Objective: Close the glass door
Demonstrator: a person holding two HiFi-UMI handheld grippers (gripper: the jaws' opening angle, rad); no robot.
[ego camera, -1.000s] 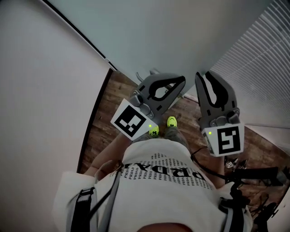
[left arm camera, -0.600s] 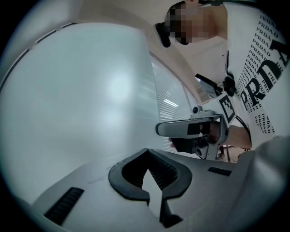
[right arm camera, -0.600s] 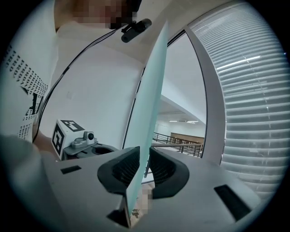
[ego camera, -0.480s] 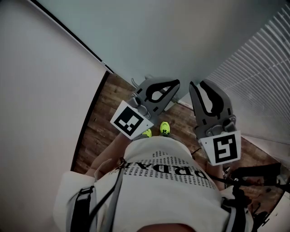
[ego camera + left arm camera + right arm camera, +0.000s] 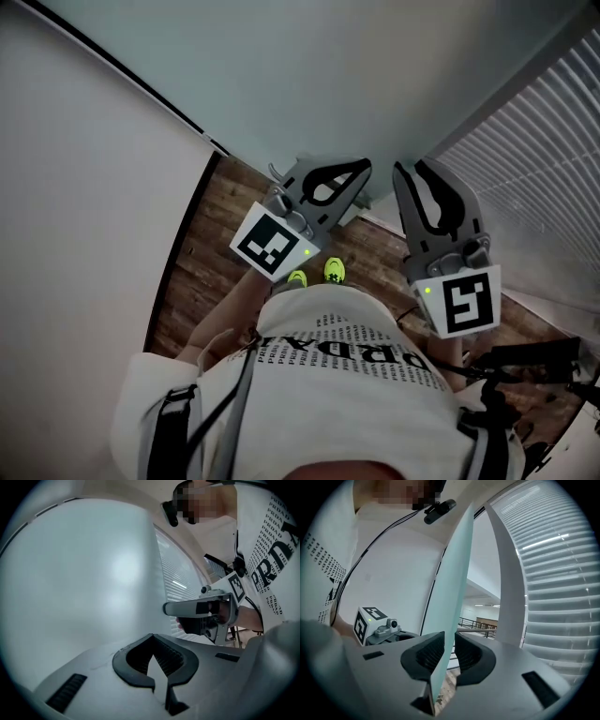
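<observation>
This is looking like an office building: a frosted pale-green glass door [image 5: 454, 573] is standing between a plain white wall [image 5: 393, 573] and white slatted blinds [image 5: 553, 573] over a brown wood-plank floor [image 5: 202, 272], a railed, strip-lit gallery [image 5: 480, 620] showing beyond.

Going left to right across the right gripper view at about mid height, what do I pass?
White printed shirt → black-and-white marker cube → plain white wall → pale green frosted glass door → white door frame post → pale slatted blinds
</observation>
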